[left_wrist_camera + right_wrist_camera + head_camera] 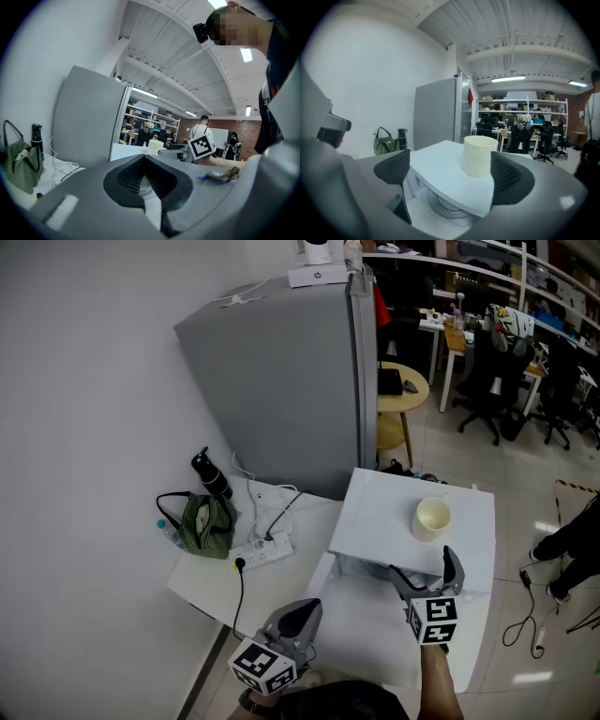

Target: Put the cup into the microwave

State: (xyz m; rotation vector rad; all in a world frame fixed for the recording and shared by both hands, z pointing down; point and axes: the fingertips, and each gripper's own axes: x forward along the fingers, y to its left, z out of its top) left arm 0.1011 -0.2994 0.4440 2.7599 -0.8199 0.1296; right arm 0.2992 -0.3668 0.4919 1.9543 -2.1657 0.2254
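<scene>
A cream cup [432,518] stands upright on the flat white top of the microwave [375,521]. My right gripper [427,570] is open just in front of the cup and a little below it, its jaws wide apart and holding nothing. In the right gripper view the cup [478,155] stands ahead between the two pads, untouched, on the microwave top [436,173]. Below the top's front edge the cavity with a glass turntable [440,204] shows. My left gripper [298,617] is shut and empty at the lower left. Its own view shows the cup [153,146] far ahead.
A tall grey fridge [281,381] stands behind the microwave. On the white table at the left are a green bag [206,526], a black bottle [213,474] and a power strip [262,549] with cables. Office chairs and desks fill the back right.
</scene>
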